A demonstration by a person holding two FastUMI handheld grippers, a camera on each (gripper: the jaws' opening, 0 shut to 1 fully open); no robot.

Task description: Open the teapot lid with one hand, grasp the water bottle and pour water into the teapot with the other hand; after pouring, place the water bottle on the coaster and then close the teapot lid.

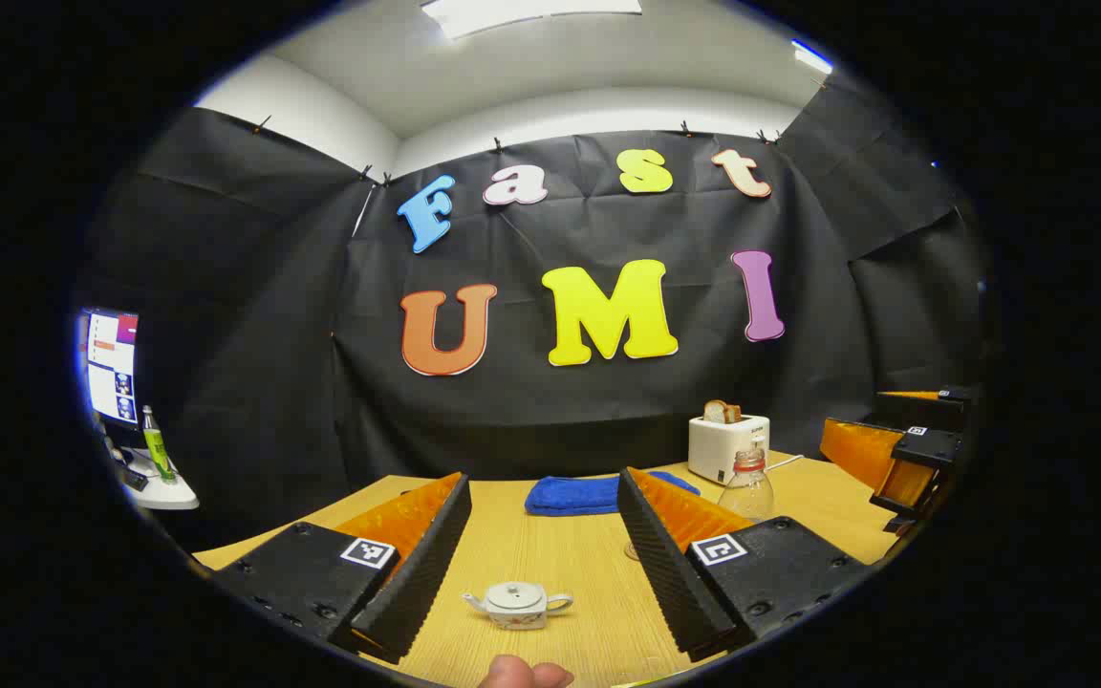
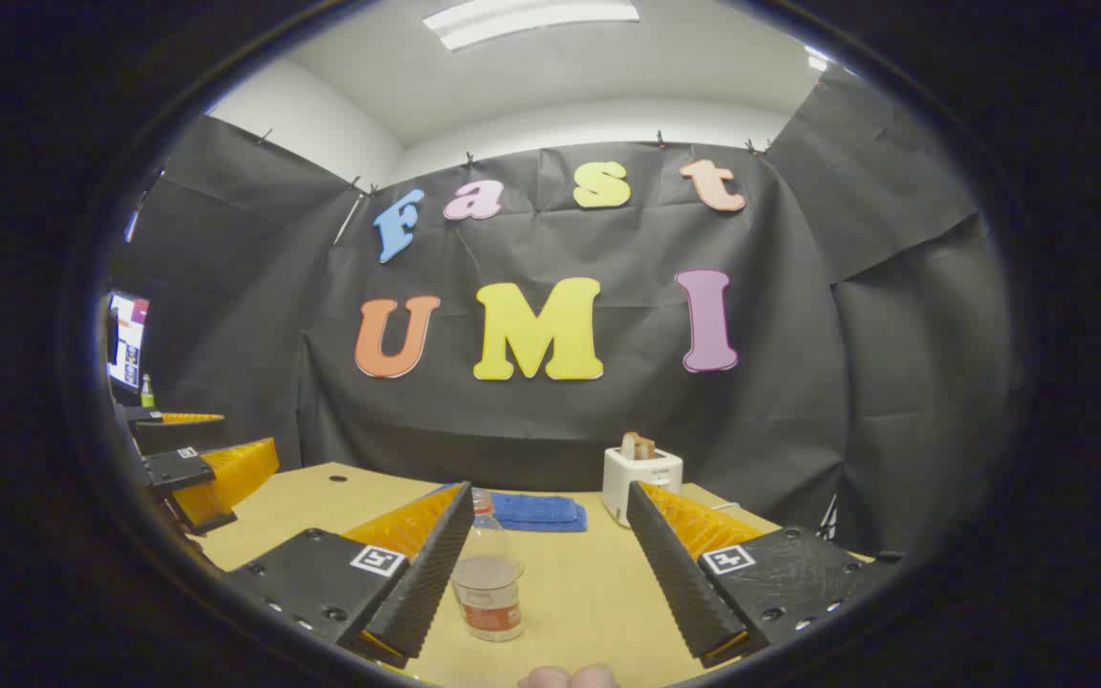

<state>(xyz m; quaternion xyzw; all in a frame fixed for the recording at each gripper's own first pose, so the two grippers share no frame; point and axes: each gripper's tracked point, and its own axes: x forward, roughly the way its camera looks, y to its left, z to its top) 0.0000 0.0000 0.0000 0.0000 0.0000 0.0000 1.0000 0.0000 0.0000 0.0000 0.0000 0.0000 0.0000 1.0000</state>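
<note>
Left gripper: held above the tabletop, aimed level toward the far wall, jaws spread wide, nothing pressed between the ribbed fingers. A fingertip of the holding hand is seen at the near edge of the left gripper view.

Right gripper: likewise held level, jaws parted wide, nothing clamped. Fingertips of its holding hand are seen at the near edge. In the left gripper view it is seen at far right, in the right gripper view the left gripper at far left.

The table shows pale matt wood grain. The teapot looks like glossy glazed ceramic, the water bottle clear smooth plastic, the blue towel soft nappy cloth, the toaster smooth.
</note>
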